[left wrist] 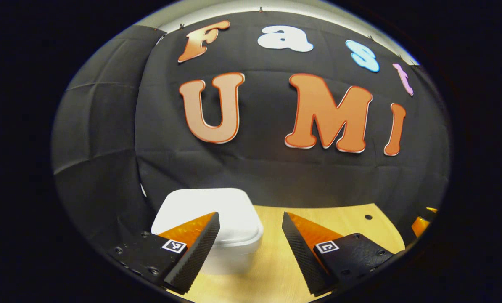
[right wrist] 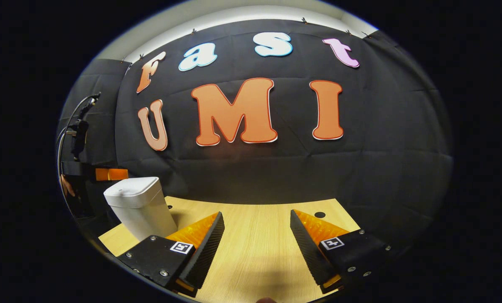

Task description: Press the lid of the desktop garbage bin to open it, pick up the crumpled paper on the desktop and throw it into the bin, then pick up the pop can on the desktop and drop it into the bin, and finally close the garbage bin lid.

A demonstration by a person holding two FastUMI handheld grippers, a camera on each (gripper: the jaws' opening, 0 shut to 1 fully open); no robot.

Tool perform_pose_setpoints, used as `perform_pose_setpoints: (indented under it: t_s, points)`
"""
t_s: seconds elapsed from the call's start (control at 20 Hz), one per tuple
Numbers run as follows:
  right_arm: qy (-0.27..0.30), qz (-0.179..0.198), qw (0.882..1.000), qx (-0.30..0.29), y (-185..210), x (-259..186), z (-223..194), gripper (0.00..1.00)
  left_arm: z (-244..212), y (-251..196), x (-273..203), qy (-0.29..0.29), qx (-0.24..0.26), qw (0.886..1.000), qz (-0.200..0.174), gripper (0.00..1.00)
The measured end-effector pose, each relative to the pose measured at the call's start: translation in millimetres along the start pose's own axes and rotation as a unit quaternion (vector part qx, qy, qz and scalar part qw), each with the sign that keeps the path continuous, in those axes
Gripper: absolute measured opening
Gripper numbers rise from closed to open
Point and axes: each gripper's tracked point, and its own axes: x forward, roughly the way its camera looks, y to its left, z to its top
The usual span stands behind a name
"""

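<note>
My left claw (left wrist: pixel 251 235) hovers spread and level above the surface (left wrist: pixel 347 219), the white bin (left wrist: pixel 209 210) (lid down) just ahead. My right claw (right wrist: pixel 257 235), also spread, sees it far left.

left hand-held gripper (left wrist: pixel 251 229) agape, right hand-held gripper (right wrist: pixel 257 227) agape

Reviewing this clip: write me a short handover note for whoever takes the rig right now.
Left claw: open, holding nothing, above the table, with the white bin just ahead.
Right claw: open, holding nothing, over bare tabletop, the bin to its left.
Bin lid: looks closed.
Paper and can: I can't place them from these views, so I can't say whether they are binned.
Left: check the bin; if it holds nothing, press the lid open, drop in paper, then can, close the lid.
</note>
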Motion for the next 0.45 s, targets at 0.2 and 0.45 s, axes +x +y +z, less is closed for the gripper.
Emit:
perform_pose_setpoints:
  t_s: [0.2, 0.45]
  points:
    - [0.002, -0.002, 1.0, 0.009, -3, -3, 0, 0.94, 13, -26, -5, -0.046, 0.013, 0.998, -0.027, 0.94]
    - [-0.012, -0.012, 1.0, 0.004, -5, -5, 11, 0.94, 17, -53, -16, -0.074, -0.008, 0.995, -0.062, 0.94]
